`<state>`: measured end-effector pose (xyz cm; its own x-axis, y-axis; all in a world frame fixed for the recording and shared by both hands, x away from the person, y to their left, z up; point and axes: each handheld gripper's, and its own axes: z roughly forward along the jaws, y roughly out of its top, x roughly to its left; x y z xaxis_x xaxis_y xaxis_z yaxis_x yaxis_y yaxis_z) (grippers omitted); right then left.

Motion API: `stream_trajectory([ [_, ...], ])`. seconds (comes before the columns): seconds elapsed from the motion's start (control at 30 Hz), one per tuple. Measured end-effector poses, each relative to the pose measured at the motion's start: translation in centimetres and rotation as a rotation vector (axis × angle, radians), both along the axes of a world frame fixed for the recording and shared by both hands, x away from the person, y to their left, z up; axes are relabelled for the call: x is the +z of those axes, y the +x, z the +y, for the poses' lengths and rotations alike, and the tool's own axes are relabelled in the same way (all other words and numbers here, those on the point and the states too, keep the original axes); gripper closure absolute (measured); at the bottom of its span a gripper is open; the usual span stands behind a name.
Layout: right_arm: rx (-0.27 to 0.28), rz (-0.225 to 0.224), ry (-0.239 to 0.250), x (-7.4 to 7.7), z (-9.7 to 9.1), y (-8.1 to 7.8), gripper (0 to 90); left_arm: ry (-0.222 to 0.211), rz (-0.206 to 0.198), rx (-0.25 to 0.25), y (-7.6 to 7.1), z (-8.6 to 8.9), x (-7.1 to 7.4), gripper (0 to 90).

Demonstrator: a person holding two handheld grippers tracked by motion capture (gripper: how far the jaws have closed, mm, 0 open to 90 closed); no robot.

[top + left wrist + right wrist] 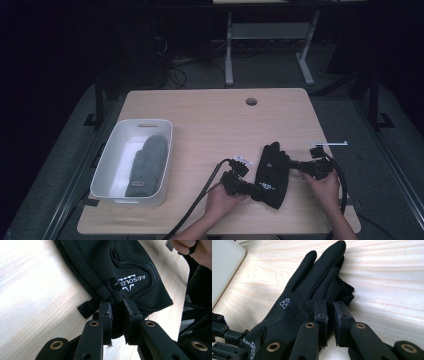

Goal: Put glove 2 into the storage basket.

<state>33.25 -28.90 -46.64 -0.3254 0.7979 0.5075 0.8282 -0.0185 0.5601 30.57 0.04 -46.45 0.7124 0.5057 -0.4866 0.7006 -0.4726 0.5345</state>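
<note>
My left tool (254, 190) pinches the cuff of the black glove (272, 172); my right tool (296, 164) pinches its finger side. The glove lies near the worktop's (210, 115) front right, long axis front-to-back, between both tools, tub (111, 150) well left.

Both grippers are black throughout. The left gripper (117, 315) has two flat, blocky jaws with matte pads whose edges are slightly frayed, each carried on thick links pinned with brass-coloured rivets. The right gripper (330, 315) is built the same way, with brass-ringed pivots along its links. In the high view a thick black cable (200, 197) trails from the left gripper, another loops from the right, and each carries a small pale plate on top. The person's forearms are bare, no sleeves showing.
</note>
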Motion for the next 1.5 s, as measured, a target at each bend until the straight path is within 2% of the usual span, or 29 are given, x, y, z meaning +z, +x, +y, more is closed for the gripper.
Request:
stream_trajectory([
  [0.2,-0.004,0.009,-0.008,-0.2,0.7,0.4,79.9,0.005,0.005,-0.001,0.2,0.5,0.0,79.1],
  [0.23,-0.007,0.008,-0.007,-0.2,0.8,0.5,76.7,0.011,0.007,-0.006,0.2,0.5,0.0,79.2],
  [0.27,-0.015,0.005,-0.007,-0.2,0.8,0.6,66.5,0.012,0.008,-0.007,0.2,0.5,-0.1,79.2],
  [0.3,-0.027,-0.001,-0.006,-0.2,0.8,0.7,61.4,0.013,0.008,-0.009,0.2,0.5,-0.1,79.1],
  [0.37,-0.032,0.009,0.015,-0.4,0.7,0.9,55.1,0.015,0.006,-0.011,0.3,0.6,-0.1,79.2],
  [0.47,-0.029,0.026,0.070,-0.7,0.6,1.1,49.3,0.015,0.008,-0.011,0.3,0.6,-0.1,79.1],
  [0.57,-0.023,0.030,0.081,-0.8,0.8,1.2,48.2,0.015,0.005,-0.010,0.3,0.5,-0.1,79.1],
  [0.63,-0.020,0.044,0.078,-0.9,1.1,1.3,51.5,0.016,0.005,-0.012,0.3,0.5,-0.1,79.1],
  [0.8,-0.018,0.059,0.066,-1.1,1.8,1.5,73.1,0.009,0.008,-0.008,0.3,0.5,-0.1,79.2],
  [0.87,-0.018,0.056,0.075,-1.0,1.8,1.5,75.7,0.006,0.012,-0.008,0.4,0.6,0.0,79.3],
  [1.17,-0.012,0.038,0.094,0.1,1.8,1.1,76.4,-0.005,-0.004,-0.010,0.4,1.4,0.4,79.5],
  [1.5,0.000,0.010,0.098,2.2,3.2,1.3,76.3,-0.011,-0.023,0.013,0.3,2.7,1.6,79.5],
])
